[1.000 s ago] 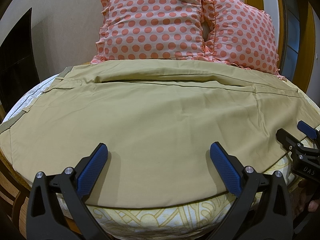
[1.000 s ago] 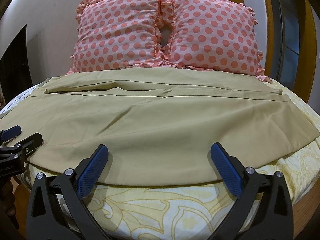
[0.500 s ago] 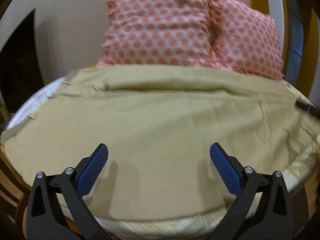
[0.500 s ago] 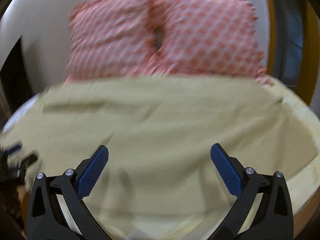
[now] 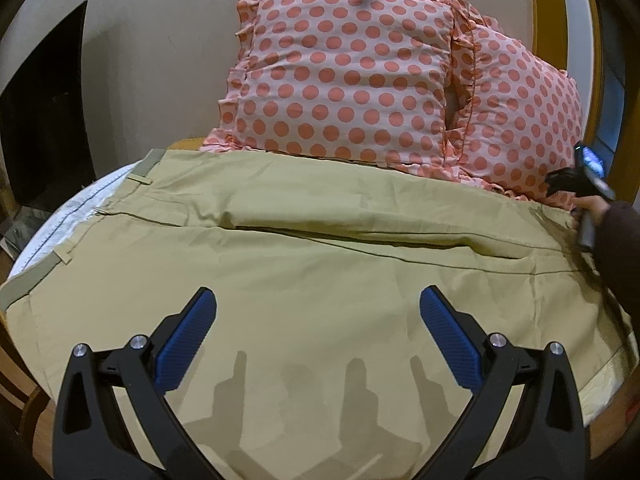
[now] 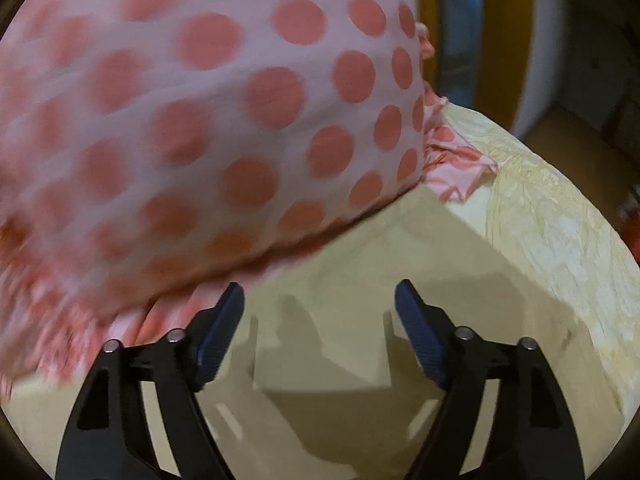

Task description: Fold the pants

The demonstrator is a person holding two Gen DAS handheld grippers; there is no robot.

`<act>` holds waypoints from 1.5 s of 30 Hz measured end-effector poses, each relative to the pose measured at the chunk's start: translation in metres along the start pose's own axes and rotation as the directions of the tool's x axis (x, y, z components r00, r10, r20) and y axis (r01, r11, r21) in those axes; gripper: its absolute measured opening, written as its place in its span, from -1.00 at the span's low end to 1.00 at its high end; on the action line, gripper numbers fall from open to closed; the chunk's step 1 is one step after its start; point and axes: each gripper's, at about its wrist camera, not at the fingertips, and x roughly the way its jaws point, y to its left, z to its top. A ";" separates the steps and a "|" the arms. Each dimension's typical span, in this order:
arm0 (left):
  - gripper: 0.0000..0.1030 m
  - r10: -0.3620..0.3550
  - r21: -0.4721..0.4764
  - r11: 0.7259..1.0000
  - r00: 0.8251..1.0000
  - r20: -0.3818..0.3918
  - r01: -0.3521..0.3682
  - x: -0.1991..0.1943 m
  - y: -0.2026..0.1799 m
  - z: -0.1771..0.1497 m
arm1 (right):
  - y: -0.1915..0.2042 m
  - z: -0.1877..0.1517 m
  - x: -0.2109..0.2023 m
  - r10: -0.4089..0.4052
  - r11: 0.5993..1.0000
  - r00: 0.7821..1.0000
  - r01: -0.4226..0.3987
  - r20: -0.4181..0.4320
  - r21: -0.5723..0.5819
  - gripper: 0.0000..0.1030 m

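My left gripper (image 5: 318, 336) hung with its jaws spread wide over the khaki pants (image 5: 312, 280), holding nothing, both blue pads above the near cloth. The pants lay flat across the bed, the waistband (image 5: 24, 286) out at nine o'clock with its belt loops showing, a long crease running from nine toward three across the middle. At twelve o'clock stood the two polka-dot pillows (image 5: 344, 76), their lower frills touching the far edge of the pants. My right gripper (image 6: 319, 330) was also parted and empty, though narrower than the left, over the pants' far corner (image 6: 360, 320) (that view was blurred). One pillow (image 6: 200, 120) filled everything from nine to one o'clock there, and the patterned yellow bedsheet (image 6: 560, 240) showed at three. From the left camera my right gripper (image 5: 584, 176) appeared at three o'clock, near the pillows.
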 end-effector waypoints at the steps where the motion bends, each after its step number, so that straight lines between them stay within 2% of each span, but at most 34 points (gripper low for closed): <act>1: 0.96 -0.006 -0.006 1.000 1.000 -0.001 0.006 0.002 0.001 0.001 | -0.001 0.005 0.011 -0.012 0.999 1.000 0.012 -0.016 0.032 0.46; 4: 0.96 -0.005 -0.001 1.000 1.000 -0.010 0.005 0.006 0.001 0.002 | -0.002 0.008 0.034 -0.084 0.996 0.994 0.086 -0.064 0.032 0.42; 5: 0.96 -0.006 0.000 1.000 1.000 -0.016 0.006 0.009 0.001 0.002 | 0.001 0.008 0.041 -0.114 0.993 0.991 0.115 -0.064 0.007 0.37; 6: 0.96 -0.004 -0.001 1.000 1.000 -0.022 0.004 0.010 0.002 0.001 | 0.003 0.006 0.041 -0.137 0.990 0.990 0.136 -0.027 -0.039 0.32; 7: 0.96 -0.004 -0.004 1.000 1.000 -0.027 0.004 0.012 0.002 0.001 | 0.004 0.003 0.040 -0.125 0.991 0.992 0.124 -0.007 -0.058 0.07; 8: 0.96 -0.005 -0.010 1.000 0.999 -0.034 0.005 0.014 0.003 0.000 | 0.002 0.000 0.039 -0.089 0.994 0.996 0.089 0.004 -0.063 -0.09; 9: 0.96 -0.007 -0.017 1.000 0.999 -0.039 0.006 0.015 0.004 -0.001 | -0.003 -0.002 0.037 -0.082 0.995 0.997 0.083 0.014 -0.061 -0.43; 10: 0.96 -0.010 -0.024 1.000 0.999 -0.043 0.009 0.015 0.005 -0.001 | -0.009 -0.004 0.036 -0.068 0.997 0.998 0.068 0.015 -0.048 -0.63; 11: 0.96 -0.011 -0.029 1.000 0.999 -0.044 0.009 0.015 0.006 -0.002 | -0.016 -0.004 0.036 -0.049 0.998 0.999 0.050 0.013 -0.032 -0.72; 13: 0.96 -0.010 -0.038 0.999 0.999 -0.042 0.008 0.013 0.007 -0.003 | -0.037 -0.005 0.033 0.047 0.998 0.999 -0.047 0.007 0.034 -0.90; 15: 0.96 -0.007 -0.044 0.999 0.999 -0.035 0.005 0.009 0.009 -0.005 | -0.063 -0.009 0.017 0.163 0.980 0.985 -0.168 0.055 0.104 -0.91; 16: 0.96 -0.005 -0.046 0.999 0.999 -0.032 0.003 0.006 0.010 -0.006 | -0.073 -0.013 0.006 0.214 0.967 0.973 -0.223 0.086 0.121 -0.91; 18: 0.96 -0.006 -0.055 0.998 1.000 -0.019 0.005 0.001 0.012 -0.006 | -0.098 -0.024 -0.027 0.331 0.927 0.930 -0.352 0.161 0.132 -0.91; 21: 0.96 -0.019 -0.082 0.996 1.000 -0.008 0.018 -0.005 0.014 -0.007 | -0.141 -0.054 -0.084 0.469 0.855 0.846 -0.507 0.255 0.110 -0.91; 23: 0.96 -0.035 -0.099 0.995 0.999 -0.007 0.034 -0.007 0.015 -0.007 | -0.170 -0.095 -0.129 0.535 0.806 0.792 -0.583 0.294 0.104 -0.91; 25: 0.96 -0.049 -0.113 0.992 0.999 -0.006 0.048 -0.009 0.013 -0.006 | -0.179 -0.131 -0.162 0.554 0.785 0.778 -0.607 0.297 0.124 -0.92; 26: 0.96 -0.057 -0.120 0.991 0.998 -0.003 0.056 -0.010 0.012 -0.005 | -0.189 -0.145 -0.164 0.552 0.785 0.783 -0.604 0.285 0.138 -0.92; 29: 0.96 -0.067 -0.131 0.989 0.998 0.015 0.068 -0.013 0.011 -0.001 | -0.212 -0.188 -0.153 0.526 0.806 0.826 -0.560 0.203 0.193 -0.91; 32: 0.96 -0.069 -0.132 0.989 0.997 0.030 0.072 -0.015 0.009 0.005 | -0.224 -0.202 -0.141 0.547 0.781 0.825 -0.564 0.142 0.269 -0.89; 33: 0.96 -0.068 -0.131 0.989 0.997 0.032 0.071 -0.015 0.010 0.007 | -0.225 -0.204 -0.140 0.559 0.764 0.818 -0.572 0.134 0.298 -0.80; 35: 0.96 -0.066 -0.124 0.990 0.997 0.046 0.072 -0.017 0.013 0.009 | -0.227 -0.207 -0.140 0.562 0.755 0.819 -0.564 0.115 0.333 -0.28; 36: 0.96 -0.068 -0.122 0.990 0.996 0.054 0.074 -0.018 0.015 0.010 | -0.228 -0.207 -0.140 0.561 0.752 0.820 -0.562 0.114 0.345 0.13; 37: 0.96 -0.069 -0.118 0.990 0.996 0.063 0.077 -0.019 0.018 0.011 | -0.229 -0.208 -0.141 0.555 0.752 0.823 -0.558 0.120 0.351 0.25; 38: 0.96 -0.072 -0.116 0.990 0.995 0.066 0.080 -0.019 0.020 0.012 | -0.229 -0.209 -0.143 0.554 0.752 0.823 -0.558 0.122 0.350 0.25; 41: 0.96 -0.085 -0.111 0.990 0.995 0.052 0.090 -0.013 0.026 0.025 | -0.229 -0.209 -0.144 0.525 0.778 0.843 -0.532 0.119 0.335 0.20; 42: 0.96 -0.094 -0.113 0.989 0.994 0.048 0.099 -0.010 0.029 0.031 | -0.228 -0.208 -0.143 0.508 0.790 0.853 -0.517 0.120 0.331 0.05; 43: 0.96 -0.115 -0.117 0.986 0.992 0.049 0.120 -0.006 0.032 0.038 | -0.229 -0.208 -0.140 0.505 0.791 0.855 -0.514 0.121 0.333 -0.41; 44: 0.96 -0.142 -0.127 0.981 0.989 0.050 0.148 -0.001 0.035 0.045 | -0.230 -0.207 -0.133 0.518 0.781 0.847 -0.525 0.118 0.340 -0.77; 45: 0.96 -0.163 -0.139 0.976 0.985 0.050 0.168 0.004 0.038 0.051 | -0.231 -0.203 -0.124 0.538 0.771 0.835 -0.541 0.111 0.335 -0.97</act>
